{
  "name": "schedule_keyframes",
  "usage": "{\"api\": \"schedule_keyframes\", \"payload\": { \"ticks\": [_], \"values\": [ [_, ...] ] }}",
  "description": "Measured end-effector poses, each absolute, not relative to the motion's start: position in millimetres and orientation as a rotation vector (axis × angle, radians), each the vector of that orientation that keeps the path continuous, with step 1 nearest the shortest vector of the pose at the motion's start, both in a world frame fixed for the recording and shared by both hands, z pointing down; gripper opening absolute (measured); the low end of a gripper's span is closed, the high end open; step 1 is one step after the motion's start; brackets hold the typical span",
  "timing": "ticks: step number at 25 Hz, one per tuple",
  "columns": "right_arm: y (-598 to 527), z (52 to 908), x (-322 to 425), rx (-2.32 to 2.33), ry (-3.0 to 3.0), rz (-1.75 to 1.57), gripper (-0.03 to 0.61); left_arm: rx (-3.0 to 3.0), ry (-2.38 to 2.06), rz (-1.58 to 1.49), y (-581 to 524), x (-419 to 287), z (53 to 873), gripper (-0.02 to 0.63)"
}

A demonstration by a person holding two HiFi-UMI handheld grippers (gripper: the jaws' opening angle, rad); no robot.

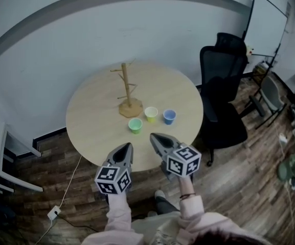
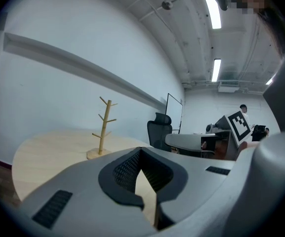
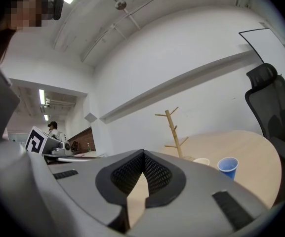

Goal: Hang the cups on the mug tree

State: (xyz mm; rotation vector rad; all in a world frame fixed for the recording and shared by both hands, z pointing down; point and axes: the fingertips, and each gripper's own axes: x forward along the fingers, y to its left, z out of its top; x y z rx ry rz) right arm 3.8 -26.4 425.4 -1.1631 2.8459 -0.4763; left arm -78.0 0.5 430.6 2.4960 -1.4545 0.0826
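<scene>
Quick count: three cups, that's one green cup point(image 1: 135, 125), one yellow cup point(image 1: 151, 114) and one blue cup point(image 1: 169, 117). One mug tree point(image 1: 127, 93), one round desk point(image 1: 91, 116), two grippers: left gripper point(image 1: 128, 145), right gripper point(image 1: 154, 136).

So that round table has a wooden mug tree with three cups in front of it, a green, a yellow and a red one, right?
Not quite: no cup is red. The third one is the blue cup, as the head view shows. The rest holds: it stands with the green cup and the yellow cup in front of the wooden mug tree on the round table.
</scene>
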Motion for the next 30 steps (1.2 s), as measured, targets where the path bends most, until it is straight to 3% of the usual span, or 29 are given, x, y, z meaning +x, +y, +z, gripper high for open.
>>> {"api": "schedule_keyframes", "payload": {
  "ticks": [30],
  "values": [
    [-131,498,-30,-0.890,3.189,-0.589,-0.009,2.247,-1.509,0.138,-102,-83,498,0.005]
  ]
}}
